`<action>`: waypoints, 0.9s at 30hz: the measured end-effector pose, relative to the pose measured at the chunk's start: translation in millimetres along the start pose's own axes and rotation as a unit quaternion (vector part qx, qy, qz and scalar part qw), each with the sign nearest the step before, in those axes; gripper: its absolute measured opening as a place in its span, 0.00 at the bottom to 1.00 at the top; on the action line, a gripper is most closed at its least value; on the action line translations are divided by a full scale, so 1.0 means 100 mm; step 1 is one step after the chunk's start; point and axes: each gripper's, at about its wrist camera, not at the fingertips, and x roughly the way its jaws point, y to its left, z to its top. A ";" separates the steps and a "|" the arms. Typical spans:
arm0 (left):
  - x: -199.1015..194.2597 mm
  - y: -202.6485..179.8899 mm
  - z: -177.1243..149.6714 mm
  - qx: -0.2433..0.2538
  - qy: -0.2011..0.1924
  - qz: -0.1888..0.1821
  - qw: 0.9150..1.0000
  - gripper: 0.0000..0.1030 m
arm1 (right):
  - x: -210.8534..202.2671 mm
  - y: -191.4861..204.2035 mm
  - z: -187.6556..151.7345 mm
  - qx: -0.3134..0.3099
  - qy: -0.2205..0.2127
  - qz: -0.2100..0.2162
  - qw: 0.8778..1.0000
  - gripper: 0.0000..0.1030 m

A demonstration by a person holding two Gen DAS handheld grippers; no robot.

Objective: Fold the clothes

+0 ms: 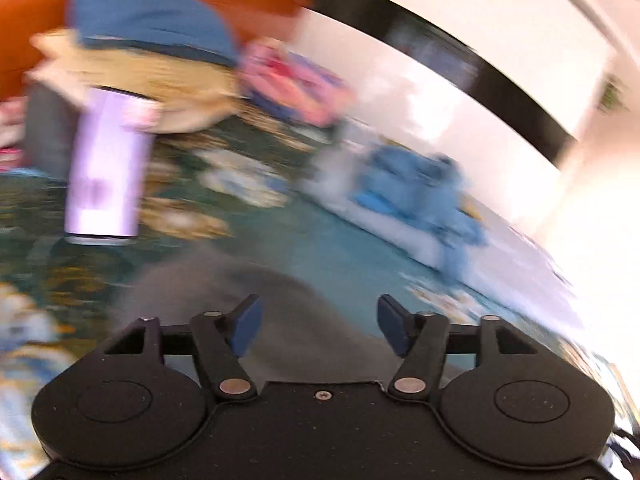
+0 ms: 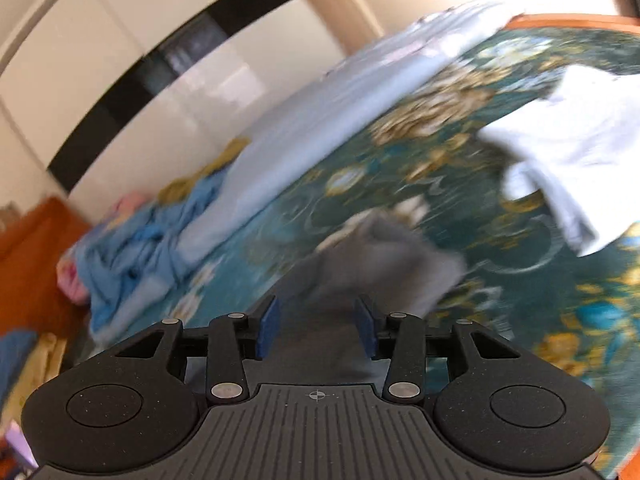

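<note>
Both views motion-blurred. Left gripper (image 1: 320, 326) with blue-padded fingers (image 1: 246, 326) spread wide, nothing pinched; grey garment (image 1: 256, 292) lying on the bedspread just ahead of and under the gap, pads clear of it. Right gripper (image 2: 318, 326) fingers (image 2: 269, 328) partly apart, grey cloth running between them and on under the gripper body; contact with the pads not visible, gaps on both sides, so no pinch. Same garment in the right view (image 2: 384, 260) bunched in a heap just past the fingertips.

Bed (image 2: 520, 300) covered in a teal spread with gold and white floral print. White garment (image 2: 580, 152) flat on it, off to the upper right of the right view. Crumpled light-blue clothes (image 1: 420, 192) by a pale sheet near the bed's far edge. Lilac cylinder (image 1: 108, 164) upright, left side of the left view. Behind it a stack of folded items: blue piece (image 1: 152, 16) on top of a cream one (image 1: 160, 76), pink pile (image 1: 296, 80) just beside. Orange headboard (image 1: 36, 20) behind, white wardrobe with black stripe (image 1: 460, 56) beyond.
</note>
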 end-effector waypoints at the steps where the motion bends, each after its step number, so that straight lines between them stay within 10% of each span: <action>1: 0.14 -0.10 -0.07 -0.002 0.024 -0.018 1.000 0.63 | 0.12 0.05 -0.03 0.001 0.016 0.008 1.000 0.38; 8: 1.02 -0.77 -0.58 0.060 0.150 -0.060 0.985 0.61 | 0.73 0.53 -0.25 -0.043 0.093 0.034 0.994 0.37; 15: 1.46 -1.15 -0.90 0.127 0.171 -0.064 0.975 0.58 | 0.93 0.81 -0.42 -0.099 0.115 0.046 0.987 0.30; 27: 2.03 -1.23 -0.66 0.111 0.148 -0.024 0.982 0.58 | 1.26 0.77 -0.15 -0.086 0.103 0.015 0.991 0.28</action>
